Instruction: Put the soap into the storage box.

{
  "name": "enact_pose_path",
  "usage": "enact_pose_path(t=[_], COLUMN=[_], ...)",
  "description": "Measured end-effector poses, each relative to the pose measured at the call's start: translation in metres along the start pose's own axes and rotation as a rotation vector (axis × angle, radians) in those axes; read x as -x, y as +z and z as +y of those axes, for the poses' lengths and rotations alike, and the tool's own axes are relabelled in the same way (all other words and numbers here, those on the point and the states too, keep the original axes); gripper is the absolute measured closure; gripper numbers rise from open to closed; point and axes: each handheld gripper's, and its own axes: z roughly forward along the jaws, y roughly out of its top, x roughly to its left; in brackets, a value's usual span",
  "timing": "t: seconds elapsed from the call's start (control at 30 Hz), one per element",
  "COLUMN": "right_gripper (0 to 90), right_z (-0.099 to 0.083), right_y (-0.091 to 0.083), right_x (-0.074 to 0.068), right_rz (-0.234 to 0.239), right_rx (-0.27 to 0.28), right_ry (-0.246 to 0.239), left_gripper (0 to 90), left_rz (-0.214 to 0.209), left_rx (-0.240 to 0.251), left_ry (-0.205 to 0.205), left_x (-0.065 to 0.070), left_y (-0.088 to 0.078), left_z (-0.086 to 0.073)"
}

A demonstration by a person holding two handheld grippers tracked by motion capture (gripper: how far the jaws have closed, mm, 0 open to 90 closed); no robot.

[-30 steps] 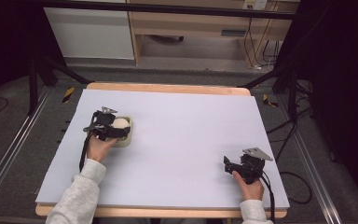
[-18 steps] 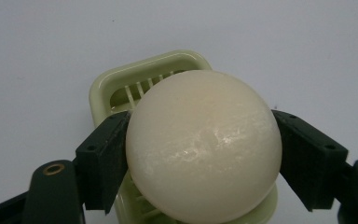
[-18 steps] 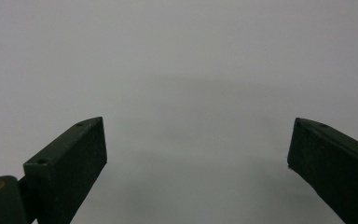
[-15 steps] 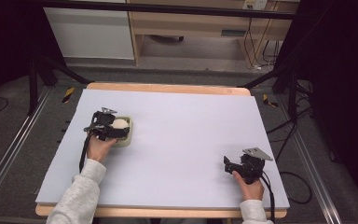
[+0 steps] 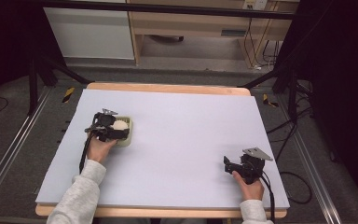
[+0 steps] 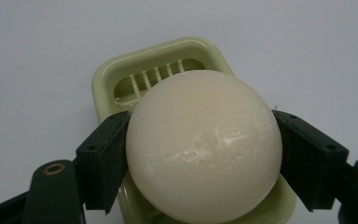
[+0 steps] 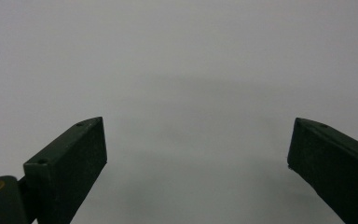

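Little has changed over the last second: the left gripper (image 5: 116,128) sits where it did, at about nine o'clock on the table (image 5: 182,140), its jaws closed on both sides of the round soap (image 6: 204,147). The soap is over the pale green soap dish (image 6: 121,74); whether it rests in the dish or is lifted just clear, I cannot tell. Being so still, the hand is probably either seating the soap or about to lift it. The right gripper (image 5: 228,164) has not moved either, at about four o'clock, jaws wide apart and holding nothing over bare table
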Motion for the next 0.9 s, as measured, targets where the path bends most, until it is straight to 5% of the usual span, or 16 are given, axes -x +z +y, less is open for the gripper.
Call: enact_pose_path(t=[0.43,0.9], right_gripper=[4.8,4.8], right_z=[0.0,0.0], right_y=[0.0,0.0], right_x=[0.0,0.0], right_rz=[0.001,0.0], right_rx=[0.0,0.0], right_ry=[0.0,0.0], left_gripper=[22.0,18.0], left_rz=[0.002,-0.016], left_rx=[0.002,0.055], left_ry=[0.006,0.021], left_x=[0.0,0.001], left_y=[-0.001,-0.026], left_z=[-0.003,-0.005])
